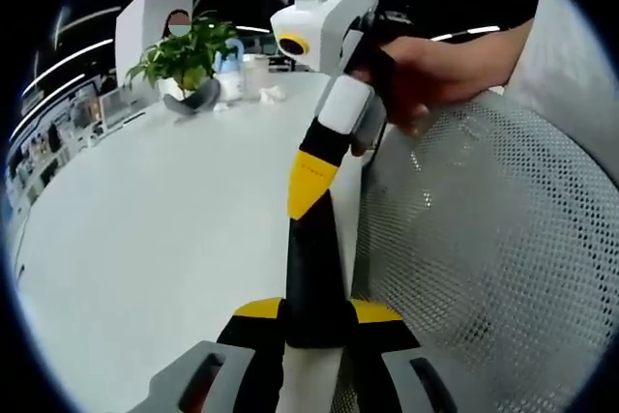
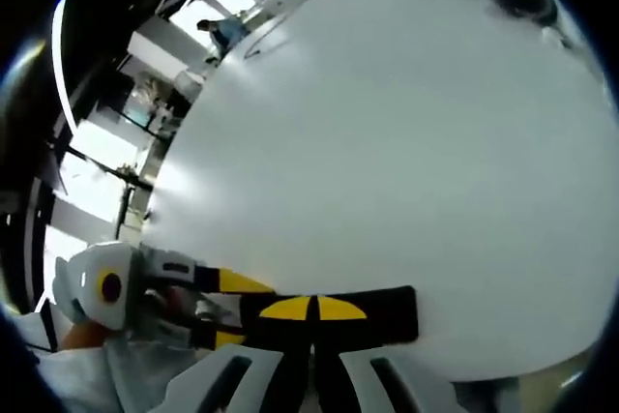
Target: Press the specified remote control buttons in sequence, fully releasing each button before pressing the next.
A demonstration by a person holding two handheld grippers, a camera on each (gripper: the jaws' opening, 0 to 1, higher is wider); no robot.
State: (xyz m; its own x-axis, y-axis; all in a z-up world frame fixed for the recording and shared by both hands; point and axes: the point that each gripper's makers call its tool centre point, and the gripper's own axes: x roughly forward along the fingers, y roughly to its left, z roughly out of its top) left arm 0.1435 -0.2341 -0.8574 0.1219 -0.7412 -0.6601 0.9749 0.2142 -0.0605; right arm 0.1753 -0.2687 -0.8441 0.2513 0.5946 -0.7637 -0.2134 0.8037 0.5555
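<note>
Lying between the yellow-tipped jaws of the left hand-held gripper (image 1: 314, 321) is a long, plain black bar (image 1: 311, 278). I cannot tell whether it is the remote, or whether those jaws clamp it. The right hand-held gripper (image 2: 314, 309), held in a hand (image 1: 435, 70), has its tips closed together against the bar, over the white surface (image 2: 387, 142).

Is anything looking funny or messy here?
Nothing looks spilled or broken. One odd bit: the right gripper and the left gripper have their jaws crossed over each other above the white table.
</note>
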